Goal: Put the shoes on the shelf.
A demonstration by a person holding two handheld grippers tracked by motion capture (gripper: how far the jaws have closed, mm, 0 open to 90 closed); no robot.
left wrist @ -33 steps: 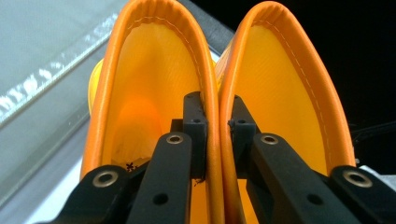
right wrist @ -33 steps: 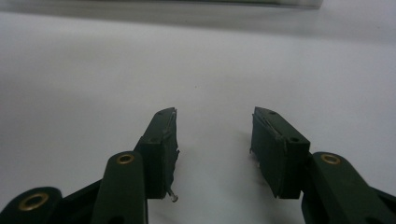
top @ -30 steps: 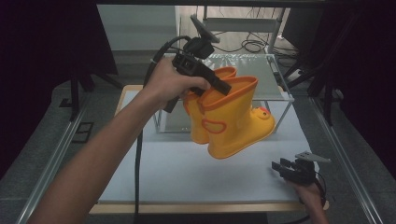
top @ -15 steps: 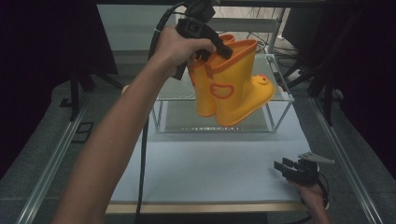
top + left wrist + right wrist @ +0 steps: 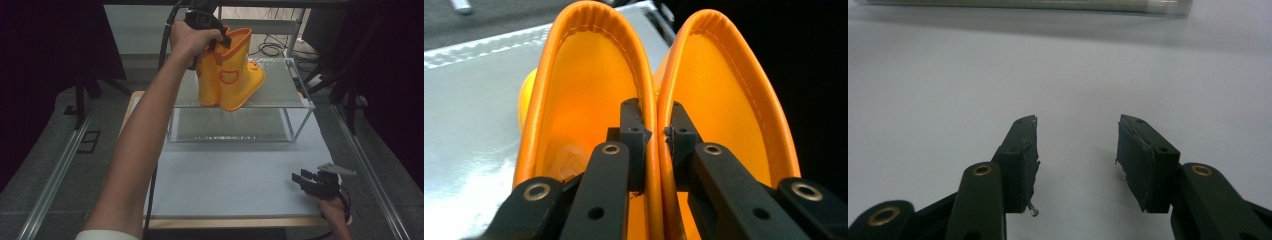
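A pair of orange rubber boots (image 5: 231, 77) is held over the top of a clear two-level shelf (image 5: 280, 95), soles at or just above its surface. My left gripper (image 5: 220, 40) is shut on the boots: in the left gripper view one jaw is inside each boot and the two inner shaft walls (image 5: 657, 150) are pinched together between the pads. My right gripper (image 5: 304, 178) rests low at the table's front right, jaws open, nothing between them (image 5: 1077, 150).
The shelf stands at the back of a pale grey table mat (image 5: 235, 175). Its lower level (image 5: 230, 127) holds nothing. Metal rails (image 5: 55, 170) run along both table sides. Cables and dark frame legs lie behind the shelf.
The left hand carried the boots away from me and up, from in front of the shelf to over its top level. The right gripper stayed where it was.
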